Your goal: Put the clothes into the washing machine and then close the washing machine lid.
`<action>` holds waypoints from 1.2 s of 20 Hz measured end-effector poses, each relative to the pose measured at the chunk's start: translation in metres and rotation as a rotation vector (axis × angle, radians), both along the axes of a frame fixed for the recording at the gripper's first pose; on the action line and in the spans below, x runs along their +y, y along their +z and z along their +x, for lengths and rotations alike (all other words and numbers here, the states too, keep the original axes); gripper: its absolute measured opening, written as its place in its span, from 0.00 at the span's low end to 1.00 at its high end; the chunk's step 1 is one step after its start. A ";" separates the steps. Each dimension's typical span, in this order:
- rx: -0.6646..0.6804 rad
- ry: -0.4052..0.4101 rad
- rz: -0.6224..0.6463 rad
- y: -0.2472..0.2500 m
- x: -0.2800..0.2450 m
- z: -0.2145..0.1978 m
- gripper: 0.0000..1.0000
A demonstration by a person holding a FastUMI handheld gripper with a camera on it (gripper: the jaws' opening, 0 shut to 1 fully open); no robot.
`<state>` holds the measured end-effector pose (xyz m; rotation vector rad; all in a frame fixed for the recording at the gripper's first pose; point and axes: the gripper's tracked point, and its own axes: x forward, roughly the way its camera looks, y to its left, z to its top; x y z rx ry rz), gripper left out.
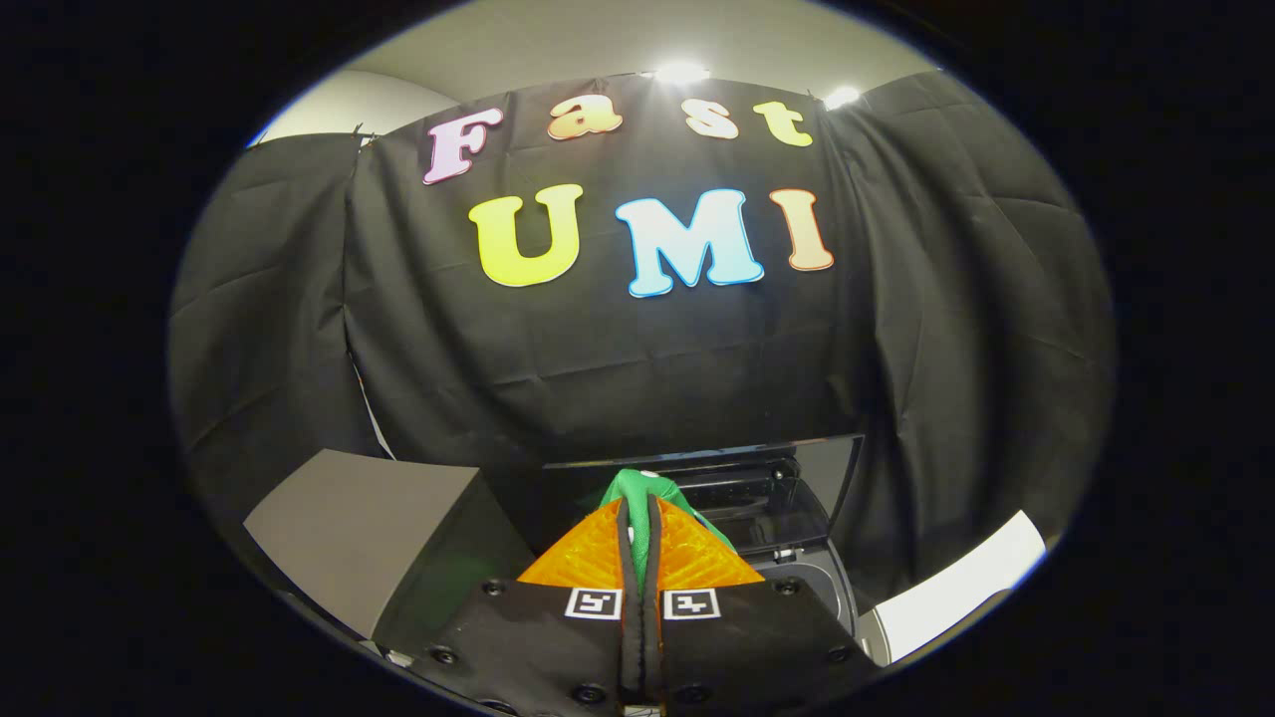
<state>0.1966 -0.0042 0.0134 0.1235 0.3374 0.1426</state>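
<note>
My gripper (640, 503) is shut on a piece of green cloth (642, 487), which bunches up between and just above the two fingertips. The cloth hangs in the air, pinched between both fingers. Beyond and below the fingers stands the washing machine (827, 588), dark, with its lid (757, 478) raised upright behind the opening. Most of the drum opening is hidden behind my fingers; a curved part of its rim shows to the right of them.
A grey box (374, 528) stands to the left of the washing machine, close beside my fingers. A white surface (956, 588) lies to the right of the machine. The black cloth wall hangs close behind everything.
</note>
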 end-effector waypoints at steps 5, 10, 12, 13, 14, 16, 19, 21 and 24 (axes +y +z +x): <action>0.036 -0.019 -0.028 -0.026 -0.018 0.004 0.01; 0.089 -0.030 -0.047 -0.062 -0.028 0.008 0.01; 0.113 -0.037 -0.048 -0.080 -0.032 0.009 0.01; 0.126 -0.037 -0.050 -0.088 -0.033 0.009 0.01; 0.138 -0.039 -0.052 -0.097 -0.034 0.010 0.01; 0.163 -0.037 -0.055 -0.113 -0.035 0.011 0.02; 0.194 -0.033 -0.059 -0.132 -0.037 0.011 0.01; 0.210 -0.027 -0.055 -0.143 -0.036 0.014 0.02; 0.233 -0.025 -0.076 -0.157 -0.038 0.014 0.02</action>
